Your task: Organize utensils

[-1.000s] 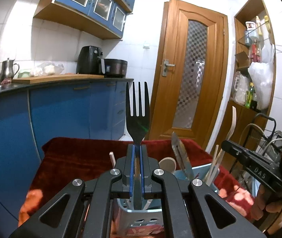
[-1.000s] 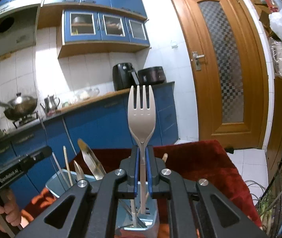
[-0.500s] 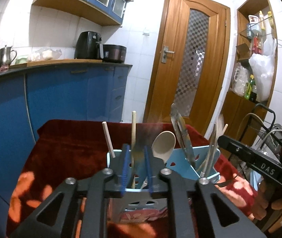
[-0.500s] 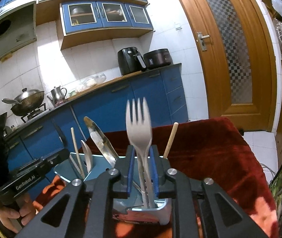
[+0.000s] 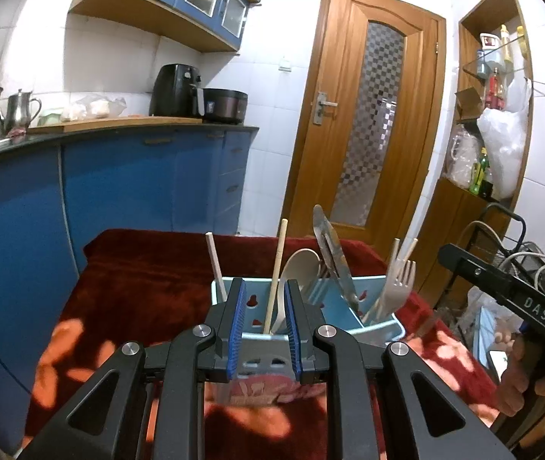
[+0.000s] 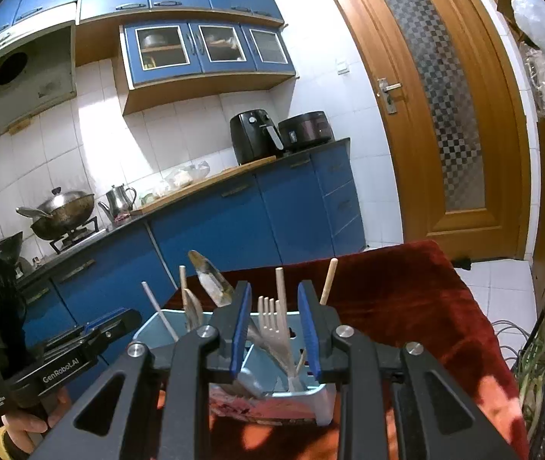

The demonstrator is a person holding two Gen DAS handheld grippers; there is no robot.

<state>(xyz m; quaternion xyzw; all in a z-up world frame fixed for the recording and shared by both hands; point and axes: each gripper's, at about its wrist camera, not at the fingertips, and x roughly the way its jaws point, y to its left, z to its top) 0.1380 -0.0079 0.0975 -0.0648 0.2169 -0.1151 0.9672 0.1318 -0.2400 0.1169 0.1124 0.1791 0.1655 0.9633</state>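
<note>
Both claws stood with their jaws spread and nothing between the blue pads. Ahead of the left gripper [image 5: 264, 327] sat the light blue utensil caddy [image 5: 381, 326] on a red cloth [image 5: 138, 280], and in the gap between its fingers showed a wooden chopstick [image 5: 276, 276] and a beige spoon [image 5: 298, 268], both standing in the caddy beyond the tips, not held. Further right of that claw a steel knife [image 5: 331, 253] leaned upright, and a beige fork [image 5: 396, 291] stood in the caddy's right compartment. The right gripper [image 6: 275, 331] hovered just short of the same caddy, with the beige fork's tines showing between its open fingers, apart from both pads. A white chopstick [image 6: 159, 312] leaned to its left. By my judgement the placing step looked finished, the forks resting in the holder and both claws free. Whether loose utensils remained on the cloth could not be told; the next move would call for backing clear without snagging the upright handles.
</note>
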